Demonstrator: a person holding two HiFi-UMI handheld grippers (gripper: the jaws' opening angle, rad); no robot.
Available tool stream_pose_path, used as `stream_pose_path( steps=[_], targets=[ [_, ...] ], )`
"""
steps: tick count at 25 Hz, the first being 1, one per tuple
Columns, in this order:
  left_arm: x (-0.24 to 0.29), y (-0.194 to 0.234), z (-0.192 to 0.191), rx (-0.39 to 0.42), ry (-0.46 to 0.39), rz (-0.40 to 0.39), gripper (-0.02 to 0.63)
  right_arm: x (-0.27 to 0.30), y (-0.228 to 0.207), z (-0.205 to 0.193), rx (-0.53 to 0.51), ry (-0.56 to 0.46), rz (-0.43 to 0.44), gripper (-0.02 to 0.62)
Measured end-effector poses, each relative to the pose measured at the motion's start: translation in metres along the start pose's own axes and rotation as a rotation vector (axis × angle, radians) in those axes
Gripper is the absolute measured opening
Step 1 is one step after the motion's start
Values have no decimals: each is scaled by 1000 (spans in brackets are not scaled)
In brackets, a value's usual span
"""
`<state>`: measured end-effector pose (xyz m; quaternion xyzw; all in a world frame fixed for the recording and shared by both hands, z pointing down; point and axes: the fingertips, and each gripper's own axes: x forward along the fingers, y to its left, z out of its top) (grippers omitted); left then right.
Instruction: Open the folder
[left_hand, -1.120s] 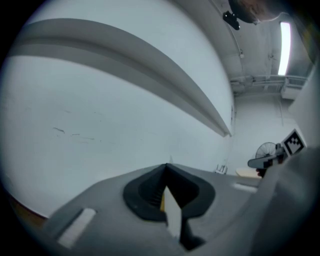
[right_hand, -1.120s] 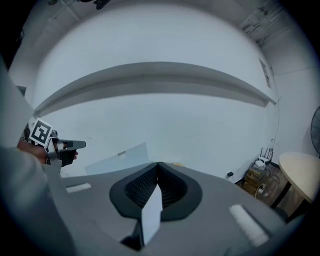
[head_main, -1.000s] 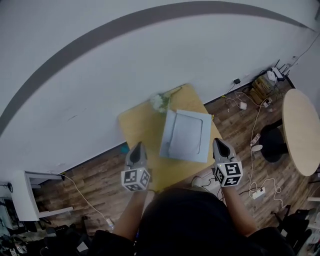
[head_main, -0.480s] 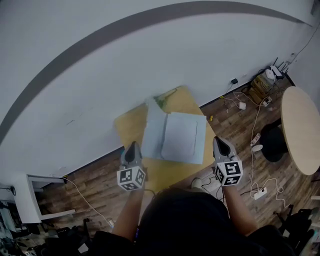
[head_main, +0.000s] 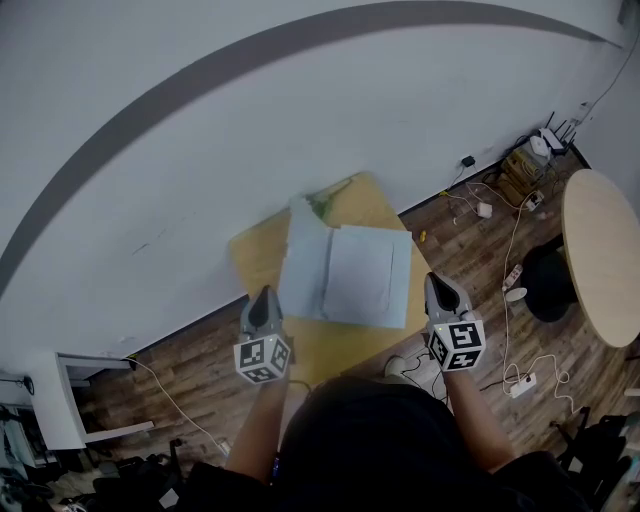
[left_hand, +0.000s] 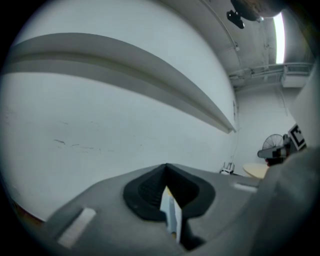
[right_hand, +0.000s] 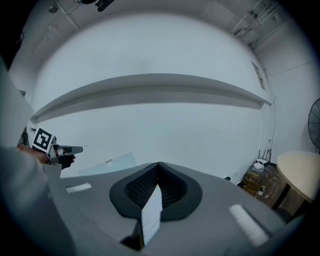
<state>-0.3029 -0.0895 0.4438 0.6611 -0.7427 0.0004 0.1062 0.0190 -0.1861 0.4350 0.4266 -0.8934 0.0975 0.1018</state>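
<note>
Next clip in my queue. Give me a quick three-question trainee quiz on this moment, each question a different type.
1. True or false: the folder lies opened out on the yellow table.
2. Multiple choice: the jaws of the left gripper are A) wide apart, B) together with nothing between them, C) clamped on the folder's cover.
3. Fill in: in the head view, the round table stands on the person's ____ side.

Key: 1 true; 2 B; 3 right.
</note>
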Motion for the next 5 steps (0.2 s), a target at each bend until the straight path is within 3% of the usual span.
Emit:
stream_pose_path(
  steps=[5],
  targets=[
    [-2,8,-2,3,3,12,0,2,5,1,-10,0,4,3]
  ],
)
